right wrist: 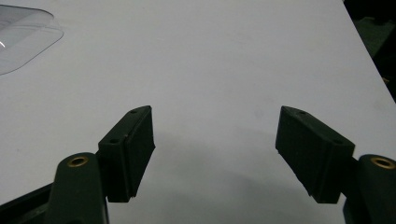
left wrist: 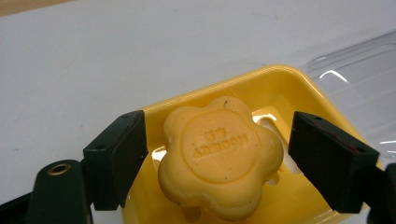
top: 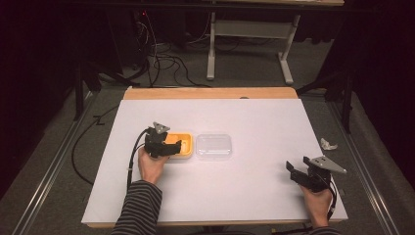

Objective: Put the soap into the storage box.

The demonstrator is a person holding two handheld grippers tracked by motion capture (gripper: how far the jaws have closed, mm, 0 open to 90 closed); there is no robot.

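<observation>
Black jaws of my left gripper [left wrist: 215,158] are standing wide open on both sides of the flower-shaped yellow soap [left wrist: 219,156], not squeezing it. The soap is sitting in the yellow dish [left wrist: 280,81]. My right gripper [right wrist: 215,154] is hovering open, holding nothing, over the white table [right wrist: 210,56].

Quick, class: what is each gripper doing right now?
Left gripper: open, jaws either side of the soap in the yellow dish, not touching it.
Right gripper: open, holding nothing.
</observation>
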